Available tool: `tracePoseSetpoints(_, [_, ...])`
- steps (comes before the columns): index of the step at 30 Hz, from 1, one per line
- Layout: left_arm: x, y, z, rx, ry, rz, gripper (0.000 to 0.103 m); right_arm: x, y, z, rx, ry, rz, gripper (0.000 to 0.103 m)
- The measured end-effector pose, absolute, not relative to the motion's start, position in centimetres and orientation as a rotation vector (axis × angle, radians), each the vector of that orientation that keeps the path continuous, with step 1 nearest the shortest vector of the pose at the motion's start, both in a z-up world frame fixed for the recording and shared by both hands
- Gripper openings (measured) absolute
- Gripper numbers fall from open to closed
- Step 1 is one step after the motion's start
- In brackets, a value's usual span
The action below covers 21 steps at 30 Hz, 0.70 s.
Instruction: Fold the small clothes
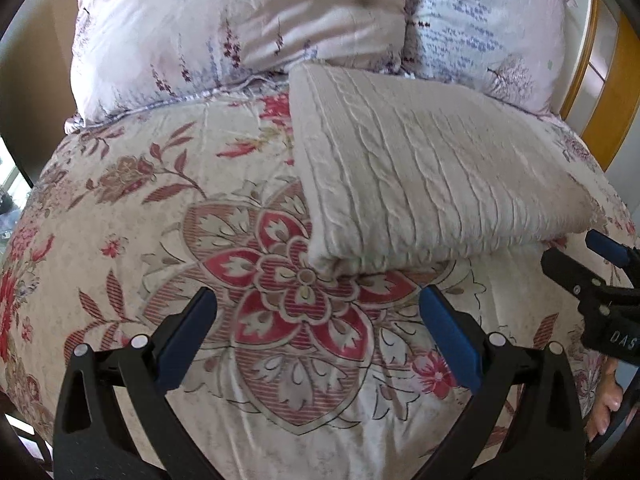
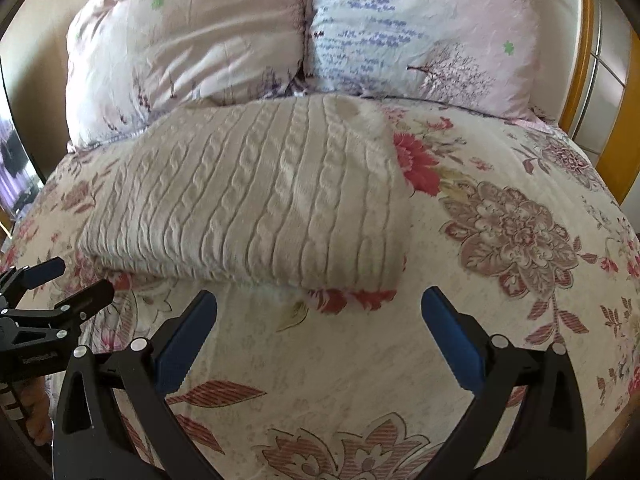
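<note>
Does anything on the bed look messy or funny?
Not really. The folded sweater lies neat and flat on the flowery bedspread, below the pillows. Both claws, left and right, are open and empty.

A cream cable-knit sweater [image 1: 432,176] lies folded into a thick rectangle on the floral bedspread [image 1: 160,208], its far edge touching the two pale printed pillows [image 1: 240,28] at the head of the bed. The left gripper [image 1: 318,304] hangs just short of the sweater's near fold, blue-padded fingers [image 1: 188,336] spread wide with nothing between them, above a large red flower in the print. At the right edge the right gripper [image 1: 576,260] reaches in near the sweater's near right corner, and a wooden headboard [image 1: 612,92] shows behind the pillows
</note>
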<state>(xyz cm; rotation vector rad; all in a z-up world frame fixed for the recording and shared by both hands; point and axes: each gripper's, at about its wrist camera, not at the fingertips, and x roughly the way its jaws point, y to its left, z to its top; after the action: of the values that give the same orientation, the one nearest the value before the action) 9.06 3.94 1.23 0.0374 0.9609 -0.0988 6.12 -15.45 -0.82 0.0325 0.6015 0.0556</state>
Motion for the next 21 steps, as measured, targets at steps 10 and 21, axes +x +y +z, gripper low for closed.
tracePoseSetpoints(10, [9.2,3.3,0.5,0.065,0.975,-0.085,0.101,7.1,-15.2,-2.2,0.021,0.671,0.024,0.102])
tracePoseSetpoints(21, [9.3,3.3,0.4,0.062,0.964,-0.088,0.101,7.0,-15.2,-2.2,0.023,0.662,0.023,0.102])
